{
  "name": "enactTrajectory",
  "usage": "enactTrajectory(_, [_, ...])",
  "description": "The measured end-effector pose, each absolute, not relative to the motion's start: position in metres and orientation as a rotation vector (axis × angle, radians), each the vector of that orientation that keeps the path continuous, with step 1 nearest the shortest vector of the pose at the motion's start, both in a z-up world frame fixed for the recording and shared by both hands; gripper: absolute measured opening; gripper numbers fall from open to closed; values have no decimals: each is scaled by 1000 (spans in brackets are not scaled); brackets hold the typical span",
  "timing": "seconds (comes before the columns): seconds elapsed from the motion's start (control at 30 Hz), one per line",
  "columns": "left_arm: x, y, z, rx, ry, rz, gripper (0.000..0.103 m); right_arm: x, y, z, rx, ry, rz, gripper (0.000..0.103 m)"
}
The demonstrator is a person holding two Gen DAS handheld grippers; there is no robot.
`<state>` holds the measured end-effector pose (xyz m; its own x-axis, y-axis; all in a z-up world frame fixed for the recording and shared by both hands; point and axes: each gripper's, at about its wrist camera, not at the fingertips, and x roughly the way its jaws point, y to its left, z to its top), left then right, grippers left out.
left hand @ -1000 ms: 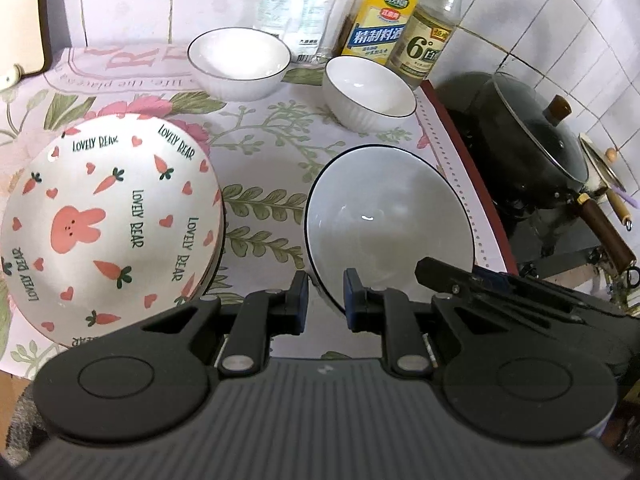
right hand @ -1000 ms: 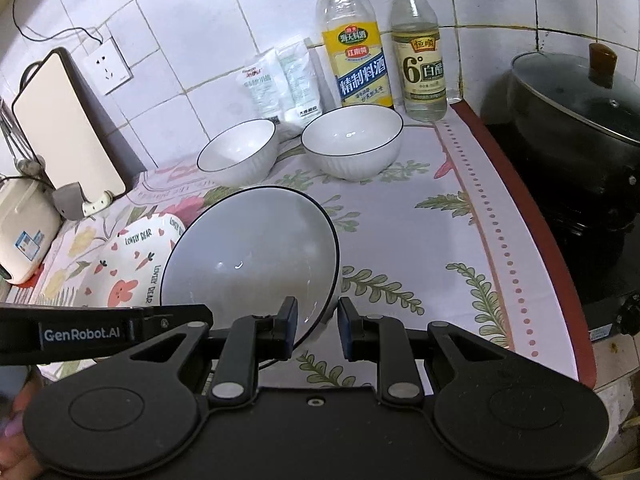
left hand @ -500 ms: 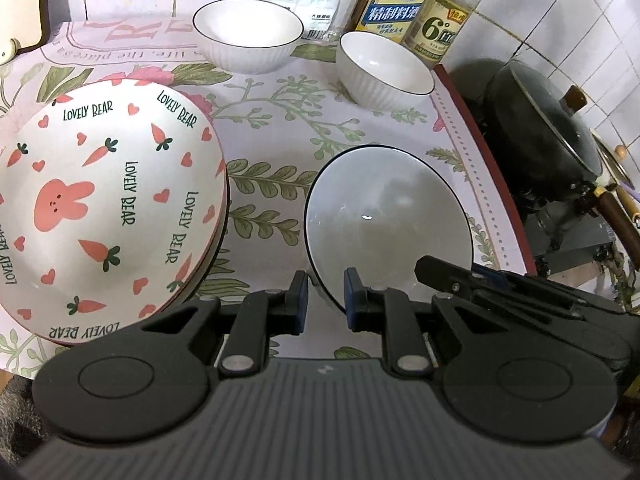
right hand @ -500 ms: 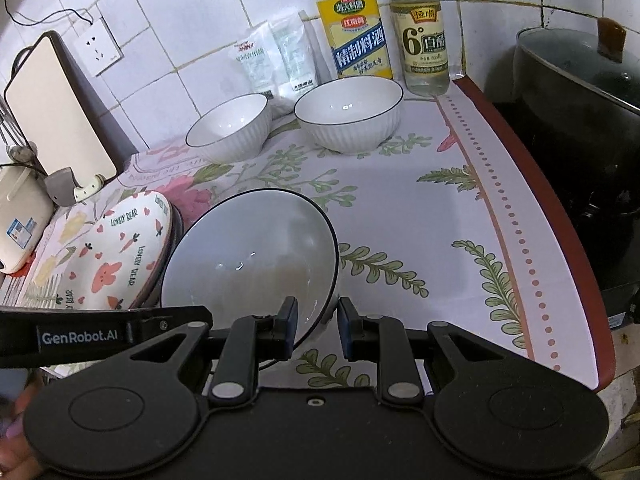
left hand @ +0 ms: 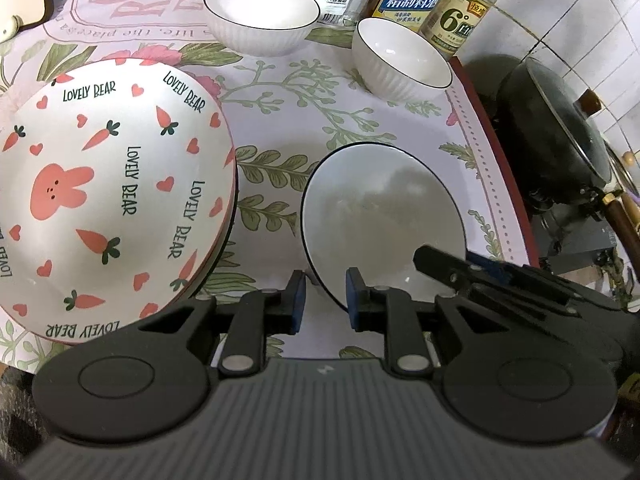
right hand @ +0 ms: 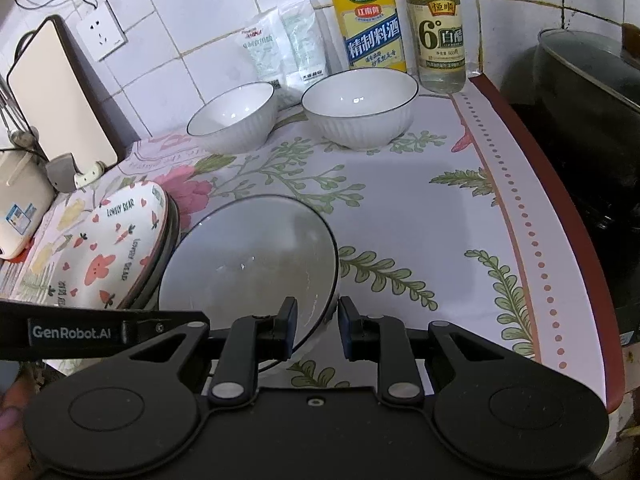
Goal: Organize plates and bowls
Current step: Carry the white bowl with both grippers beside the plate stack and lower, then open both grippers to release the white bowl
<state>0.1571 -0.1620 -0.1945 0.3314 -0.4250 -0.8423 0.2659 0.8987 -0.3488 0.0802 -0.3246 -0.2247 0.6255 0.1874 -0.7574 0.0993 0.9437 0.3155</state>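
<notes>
A white black-rimmed bowl point(left hand: 382, 220) is held between both grippers; it also shows in the right wrist view point(right hand: 248, 264). My left gripper point(left hand: 326, 300) is shut on its left rim. My right gripper point(right hand: 316, 324) is shut on its right rim. A stack of rabbit-and-carrot plates point(left hand: 108, 196) lies to the left, and it shows in the right wrist view point(right hand: 108, 260) too. Two small white bowls point(right hand: 234, 116) point(right hand: 358, 106) stand at the back by the wall.
Two bottles point(right hand: 370, 20) point(right hand: 438, 28) and white packets point(right hand: 280, 48) stand against the tiled wall. A black lidded pot point(left hand: 560, 136) sits on the stove to the right. A cutting board point(right hand: 56, 92) leans at the left. The floral cloth point(right hand: 420, 208) covers the counter.
Both grippers and the held bowl have moved toward the back of the counter, away from me. The far bowls and bottles look closer.
</notes>
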Motion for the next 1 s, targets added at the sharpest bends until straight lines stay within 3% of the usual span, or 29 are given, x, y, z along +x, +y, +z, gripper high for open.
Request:
enactTrajectory(0.1, [157, -159, -182, -153, 1136, -466, 23, 76, -330, -214, 349, 864, 53, 50])
enactTrajectory(0.27, [156, -153, -156, -150, 1102, -485, 37, 72, -339, -190, 336, 819, 52, 57])
enactTrajectory(0.37, [155, -152, -140, -134, 1069, -498, 42, 69, -344, -175, 325, 777, 62, 67])
enactTrajectory(1.0, [183, -173, -76, 11, 901, -573, 53, 93, -375, -133, 293, 615, 124, 73])
